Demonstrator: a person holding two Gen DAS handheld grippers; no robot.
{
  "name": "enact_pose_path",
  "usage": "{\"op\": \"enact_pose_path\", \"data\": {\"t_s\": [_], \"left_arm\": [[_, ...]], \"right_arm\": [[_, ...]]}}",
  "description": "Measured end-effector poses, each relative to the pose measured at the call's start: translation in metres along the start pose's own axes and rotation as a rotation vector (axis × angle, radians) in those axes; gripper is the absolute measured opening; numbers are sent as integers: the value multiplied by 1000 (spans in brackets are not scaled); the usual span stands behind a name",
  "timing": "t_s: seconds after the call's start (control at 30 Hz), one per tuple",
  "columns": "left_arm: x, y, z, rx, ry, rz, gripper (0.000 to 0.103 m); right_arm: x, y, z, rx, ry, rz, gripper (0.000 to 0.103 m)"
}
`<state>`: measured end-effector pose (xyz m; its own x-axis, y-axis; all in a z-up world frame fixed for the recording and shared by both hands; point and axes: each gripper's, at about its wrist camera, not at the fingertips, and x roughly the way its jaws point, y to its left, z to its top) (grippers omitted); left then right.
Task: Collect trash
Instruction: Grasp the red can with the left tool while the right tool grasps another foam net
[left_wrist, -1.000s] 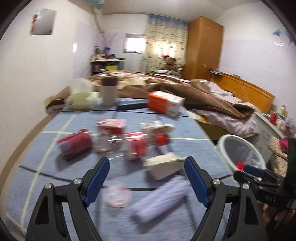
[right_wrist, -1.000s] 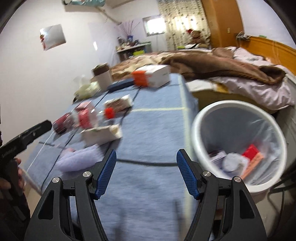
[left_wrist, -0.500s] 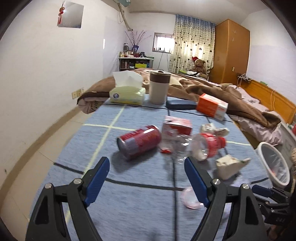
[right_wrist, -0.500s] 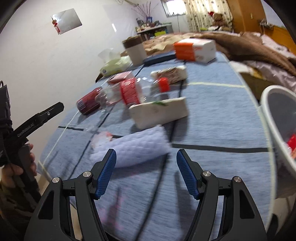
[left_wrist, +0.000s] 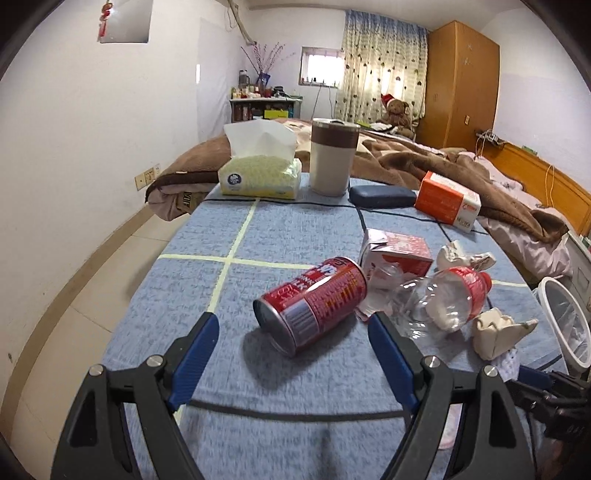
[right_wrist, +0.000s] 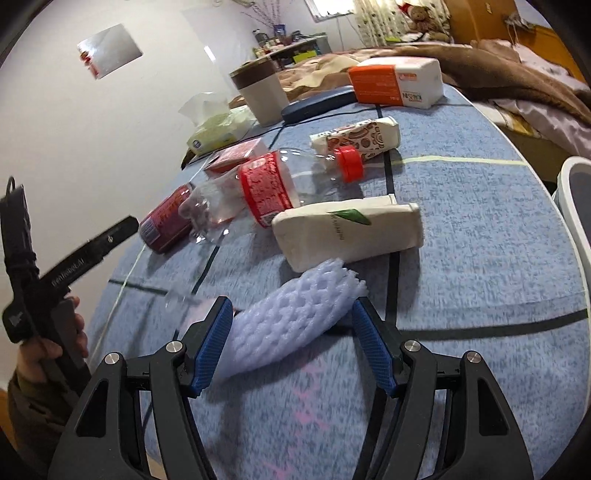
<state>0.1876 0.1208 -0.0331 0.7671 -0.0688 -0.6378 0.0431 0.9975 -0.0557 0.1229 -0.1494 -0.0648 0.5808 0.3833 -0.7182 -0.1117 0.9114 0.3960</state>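
Note:
A red drink can (left_wrist: 314, 304) lies on its side on the blue table cloth (left_wrist: 258, 236). My left gripper (left_wrist: 295, 339) is open and the can's near end lies between its tips. A crushed clear bottle (left_wrist: 443, 299) with a red label lies right of the can. My right gripper (right_wrist: 291, 332) is open around a lilac foam net sleeve (right_wrist: 288, 332). Behind the sleeve lie a flattened white carton (right_wrist: 351, 232), the bottle (right_wrist: 269, 188) and the can (right_wrist: 166, 221). The white bin (left_wrist: 565, 317) stands at the table's right edge.
At the back stand a tissue box (left_wrist: 258, 177), a lidded cup (left_wrist: 332, 158), a dark case (left_wrist: 380, 195) and an orange-white box (left_wrist: 447, 201). A small red carton (left_wrist: 399, 251) and a patterned carton (right_wrist: 358, 142) lie mid-table. A bed lies behind.
My left gripper swung left and closed in on the red can. My right gripper turned from the bin to the table and came up around the foam sleeve.

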Motion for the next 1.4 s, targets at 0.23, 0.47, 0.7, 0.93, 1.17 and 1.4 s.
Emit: {"op": "enact_pose_path", "data": {"t_s": [0.23, 0.47, 0.7, 0.93, 1.17, 1.4], "left_arm": [[26, -6, 10, 60, 40, -9, 84], [45, -16, 13, 95, 71, -15, 84], [50, -20, 14, 111, 96, -21, 76], [47, -27, 11, 101, 122, -65, 58], [42, -36, 1, 33, 183, -170, 57], [42, -34, 12, -15, 142, -167, 73]], "right_arm": [[7, -6, 4, 22, -1, -5, 44], [0, -13, 9, -2, -24, 19, 19], [-14, -18, 17, -102, -27, -26, 12], [-25, -25, 31, -250, 5, -140, 12], [-20, -38, 44, -332, 64, -188, 12], [-19, -47, 41, -186, 42, -96, 62]]}}
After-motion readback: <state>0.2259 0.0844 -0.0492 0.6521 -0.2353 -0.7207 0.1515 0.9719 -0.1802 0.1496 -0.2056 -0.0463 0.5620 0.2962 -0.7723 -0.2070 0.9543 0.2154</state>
